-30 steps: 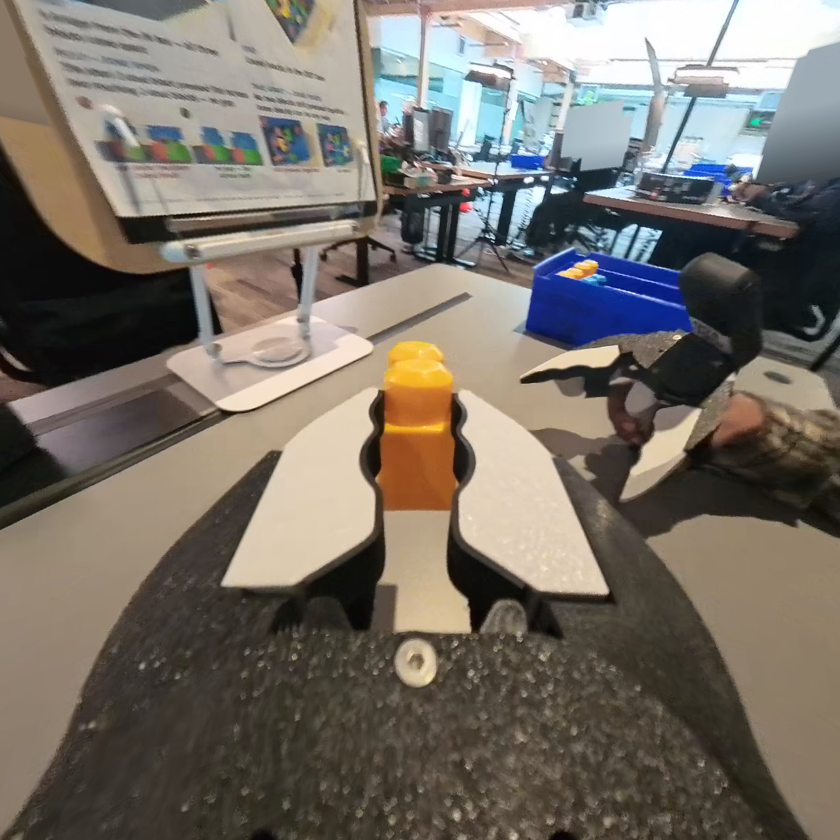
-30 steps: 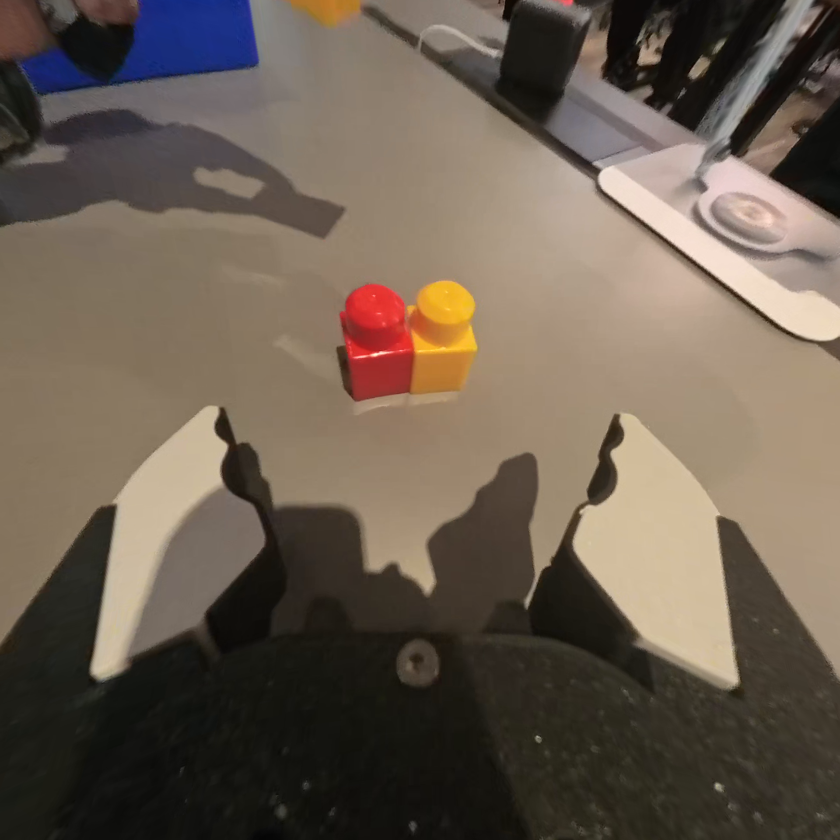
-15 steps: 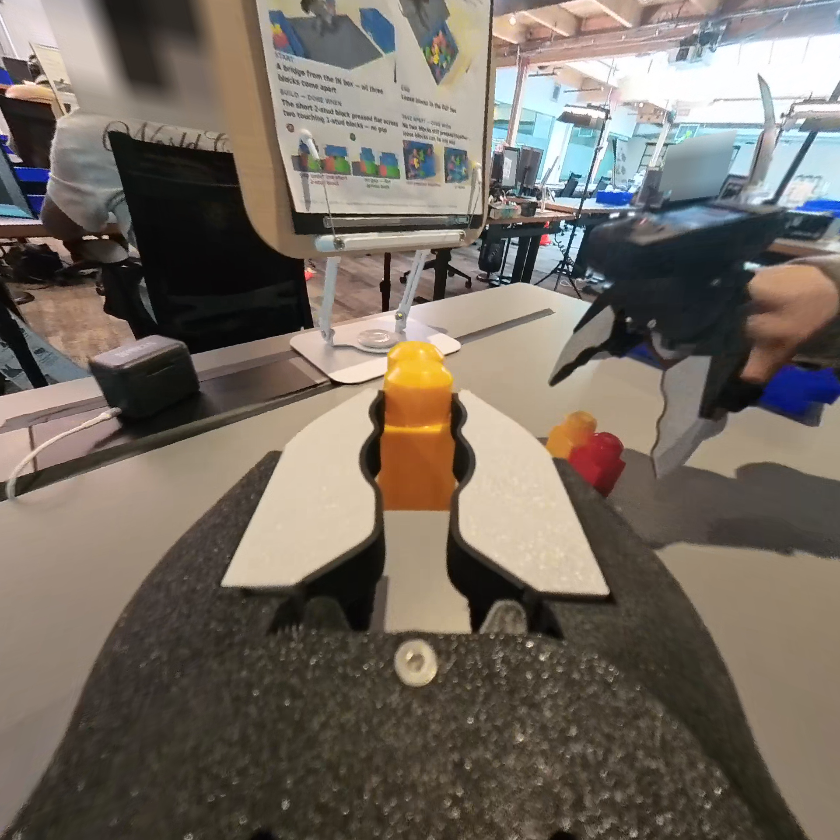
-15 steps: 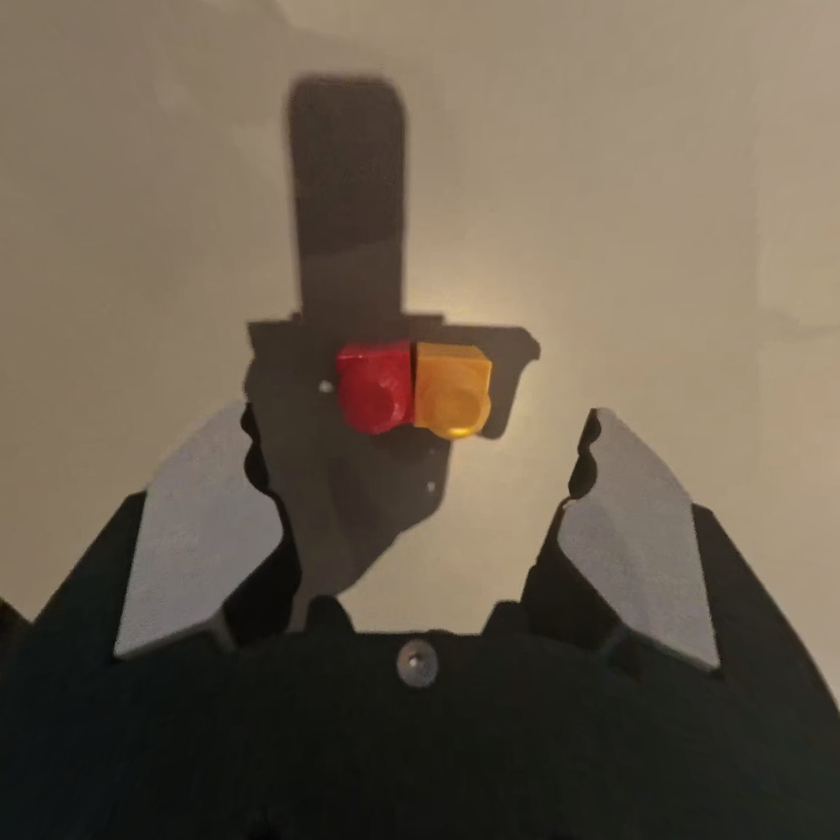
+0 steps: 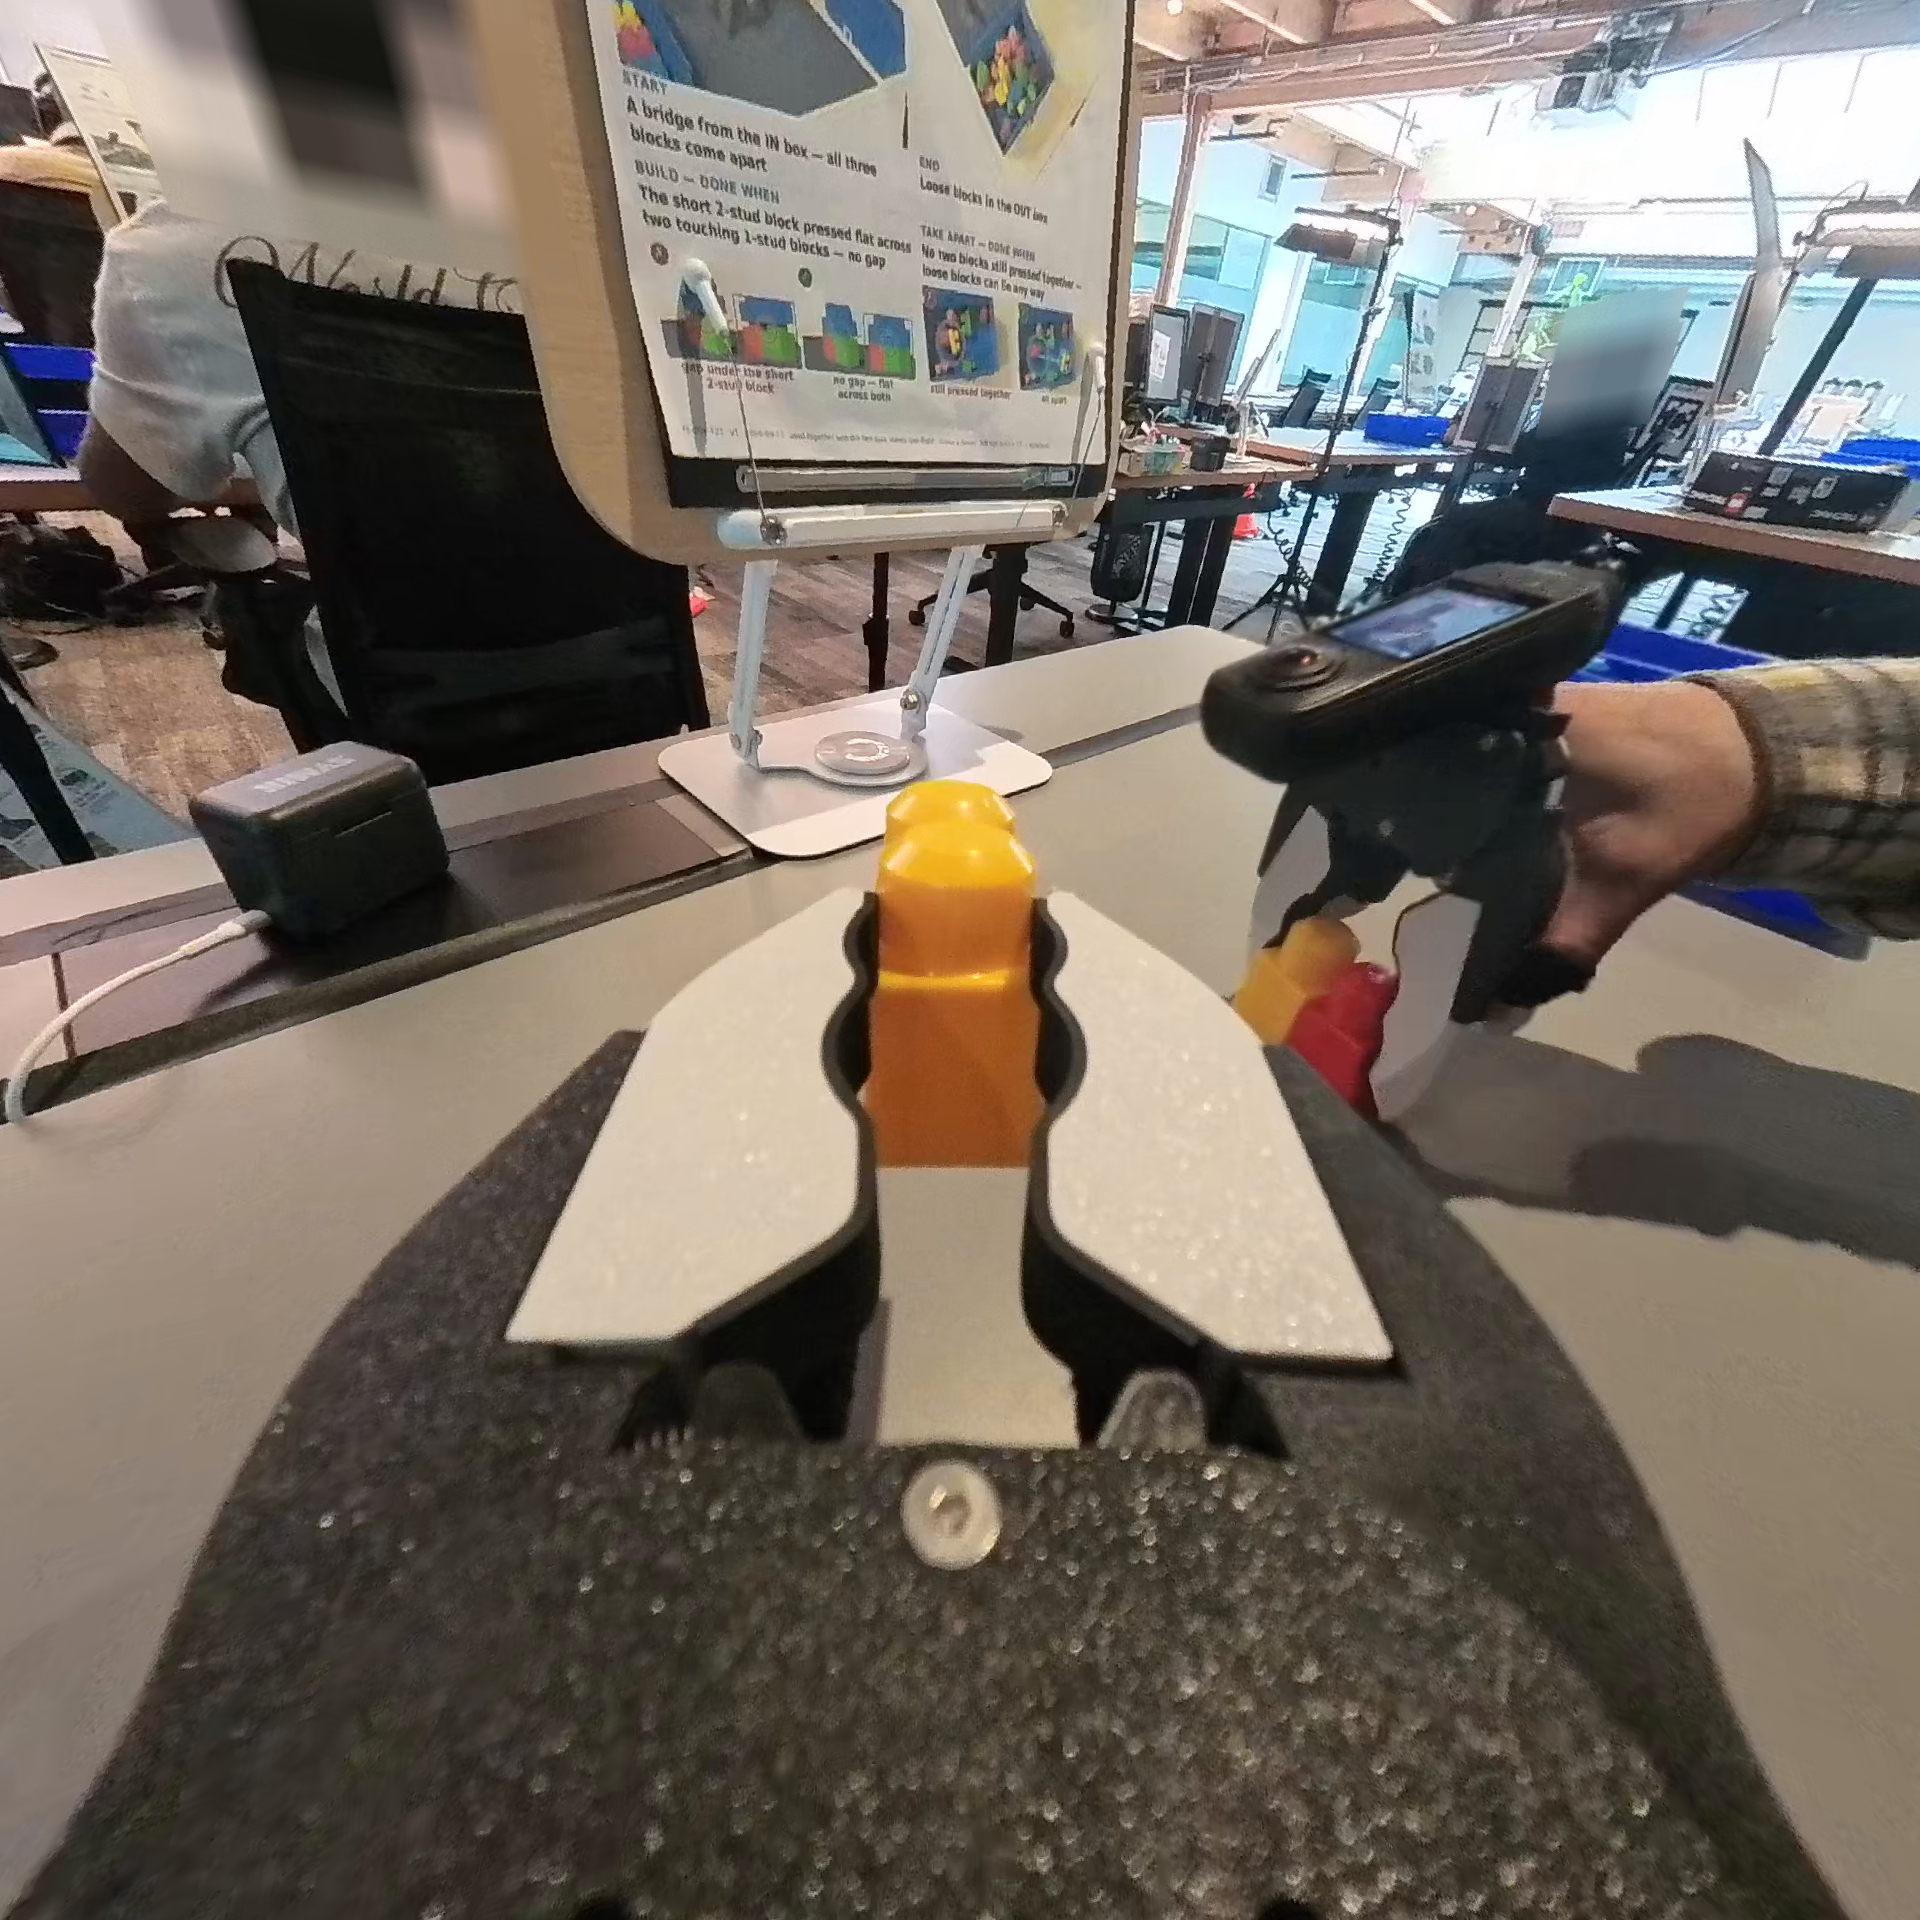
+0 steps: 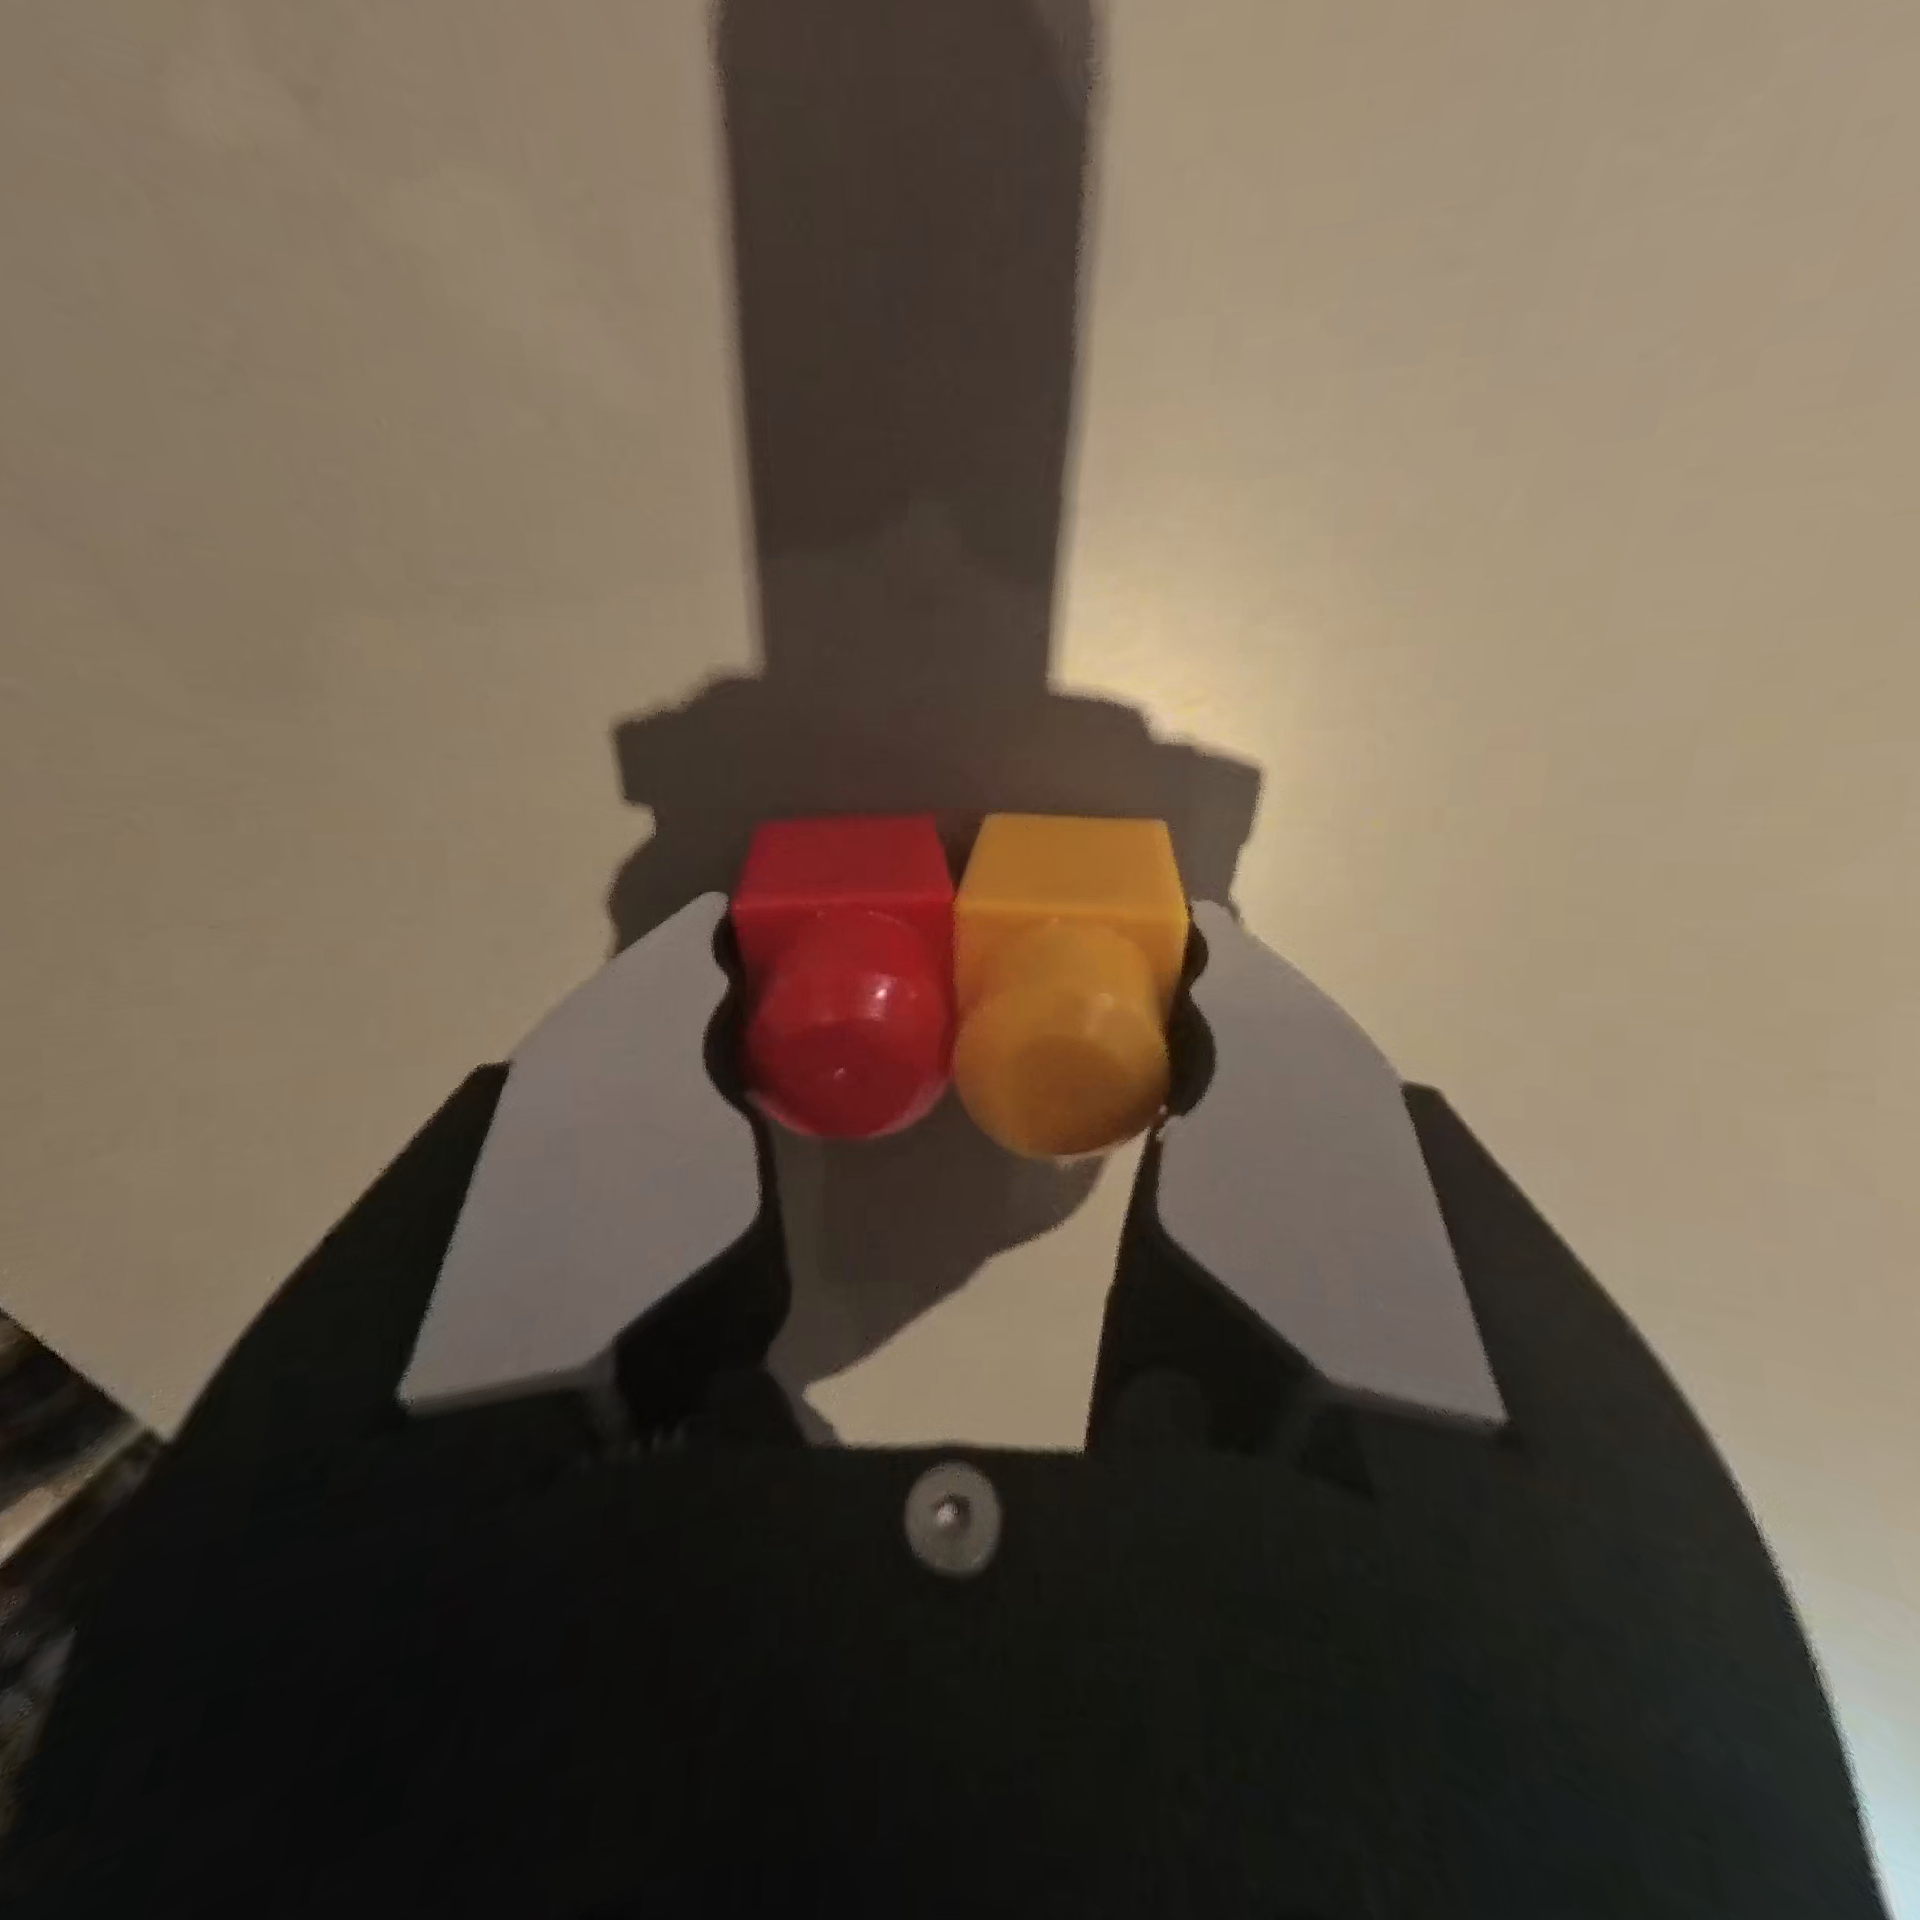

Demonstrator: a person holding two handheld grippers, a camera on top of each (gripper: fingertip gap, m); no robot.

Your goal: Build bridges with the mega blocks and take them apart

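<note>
The left hand-held gripper (image 5: 951, 997) is clamped on an orange two-stud plastic block (image 5: 951, 1023), held studs-up, apparently ready to bridge. On the grey worktop (image 5: 312, 1122), the right hand-held gripper (image 6: 958, 992) brackets the touching red one-stud block (image 6: 844, 961) and yellow one-stud block (image 6: 1070, 971), likely steadying them; contact is unclear.

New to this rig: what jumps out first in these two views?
The orange two-stud block, clamped in the left tool dead centre of its view. Next, the red block and yellow block standing side by side and touching on the grey table, with the right tool closed around the pair from above. Behind, a stand holds a sheet with pictures at the table's far edge.
</note>
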